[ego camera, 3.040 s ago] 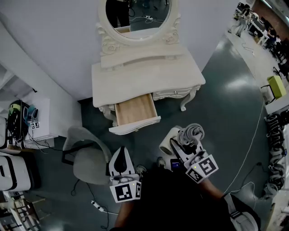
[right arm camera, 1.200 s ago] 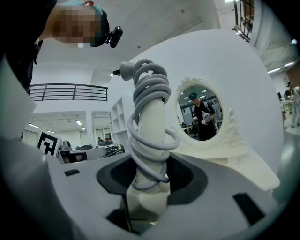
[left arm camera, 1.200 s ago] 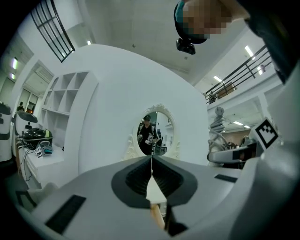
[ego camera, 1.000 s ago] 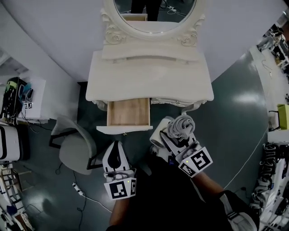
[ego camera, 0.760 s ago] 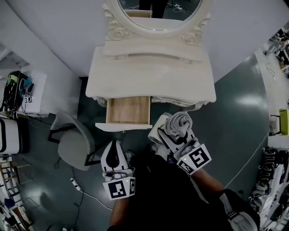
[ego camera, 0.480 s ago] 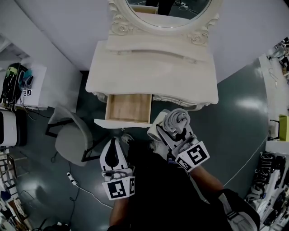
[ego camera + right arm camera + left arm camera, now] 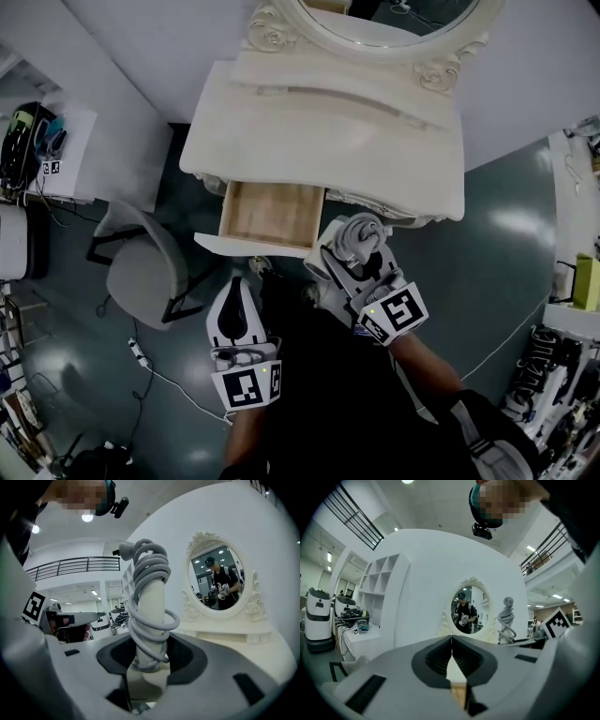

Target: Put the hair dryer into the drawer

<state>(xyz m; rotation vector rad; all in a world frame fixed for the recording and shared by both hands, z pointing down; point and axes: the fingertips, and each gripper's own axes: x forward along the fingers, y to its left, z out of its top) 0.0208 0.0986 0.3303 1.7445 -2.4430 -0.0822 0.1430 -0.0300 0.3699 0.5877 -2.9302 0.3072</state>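
Right gripper [image 7: 361, 272] clamps the dryer [image 7: 358, 236], handle upright; open drawer [image 7: 270, 214] just ahead-left; left gripper [image 7: 234, 319] closed, empty.

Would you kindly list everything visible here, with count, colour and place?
dressing table: one, cream, against the wall
mirror: one, oval, cream frame, atop the dressing table
drawer: one, wooden inside, pulled open, table's left front
chair: one, grey, left of the drawer
side table: one, white, far left
hair dryer: one, white, grey cord wound round its handle, in the right tongs
left tongs: one, white, shut, empty
right tongs: one, white, shut on the hair dryer
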